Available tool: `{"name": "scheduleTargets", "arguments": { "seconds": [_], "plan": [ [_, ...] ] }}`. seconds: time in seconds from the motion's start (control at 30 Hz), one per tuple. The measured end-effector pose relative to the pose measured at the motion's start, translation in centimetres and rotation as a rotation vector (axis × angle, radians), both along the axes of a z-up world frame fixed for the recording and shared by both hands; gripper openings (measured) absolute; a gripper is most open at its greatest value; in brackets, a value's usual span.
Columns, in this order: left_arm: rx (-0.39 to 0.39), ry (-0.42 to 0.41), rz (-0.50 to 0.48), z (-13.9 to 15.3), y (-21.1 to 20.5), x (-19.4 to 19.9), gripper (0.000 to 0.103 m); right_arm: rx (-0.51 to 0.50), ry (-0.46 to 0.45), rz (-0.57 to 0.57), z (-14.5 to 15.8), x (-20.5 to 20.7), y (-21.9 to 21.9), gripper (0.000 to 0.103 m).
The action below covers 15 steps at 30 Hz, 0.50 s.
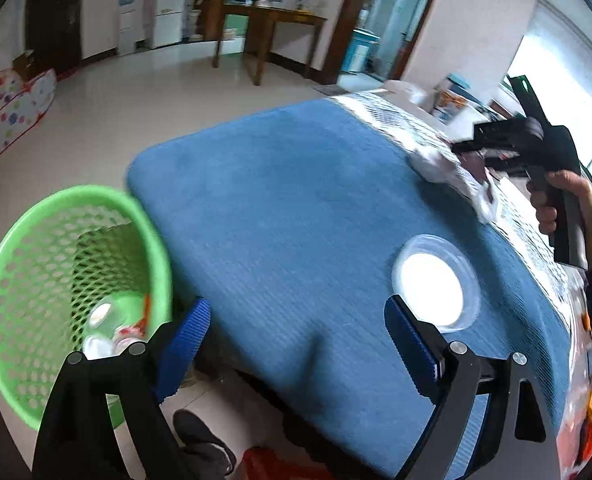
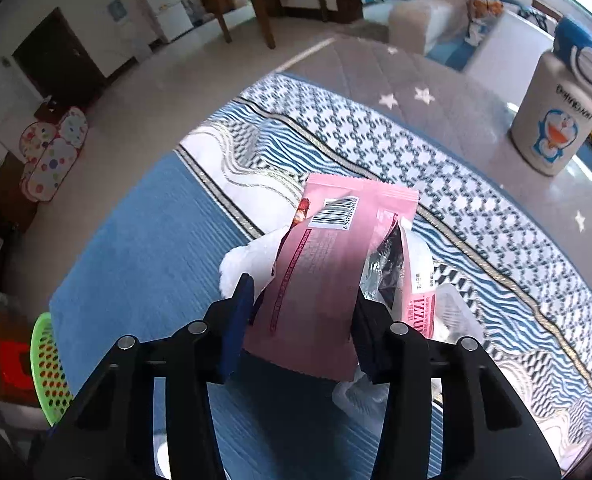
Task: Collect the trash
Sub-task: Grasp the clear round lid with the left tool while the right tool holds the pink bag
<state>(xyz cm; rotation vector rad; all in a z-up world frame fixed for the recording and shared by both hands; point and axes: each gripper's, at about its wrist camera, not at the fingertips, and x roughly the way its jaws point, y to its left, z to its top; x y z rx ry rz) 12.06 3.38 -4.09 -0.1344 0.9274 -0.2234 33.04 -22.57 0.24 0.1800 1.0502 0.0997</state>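
A pink snack wrapper (image 2: 327, 248) with a torn foil end sits between the pads of my right gripper (image 2: 301, 300), which is shut on it above the blue mat (image 2: 136, 264). Crumpled white tissue (image 2: 244, 260) and clear plastic (image 2: 455, 316) lie just beneath it. In the left wrist view the right gripper (image 1: 461, 152) is at the mat's far right, on a white crumpled heap (image 1: 435, 164). My left gripper (image 1: 296, 320) is open and empty over the mat's near edge. A clear round plastic lid (image 1: 435, 280) lies by its right finger. The green mesh basket (image 1: 12, 264) stands at the left, with trash inside.
A patterned cloth (image 2: 375, 140) covers the table beyond the mat, and a white cartoon bottle (image 2: 555, 120) stands at the far right. A red stool (image 1: 268, 460) and a dark shoe (image 1: 204, 440) are below the table edge. Open tiled floor (image 1: 136, 96) lies behind, with a wooden table (image 1: 268, 24).
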Motion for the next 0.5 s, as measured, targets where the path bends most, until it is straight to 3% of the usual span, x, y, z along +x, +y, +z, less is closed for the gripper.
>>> {"name": "scheduleTargets", "arguments": {
  "seconds": [0.3, 0.5],
  "plan": [
    [0.033, 0.009, -0.225, -0.7, -7.4, 1.0, 0.094, 0.104, -0.109, 0.076, 3.7, -4.3, -1.2, 0.046],
    [0.107, 0.015, -0.338, -2.1, -11.2, 2.0, 0.094, 0.162, -0.155, 0.101, 5.1, -6.4, -2.2, 0.046]
  ]
}}
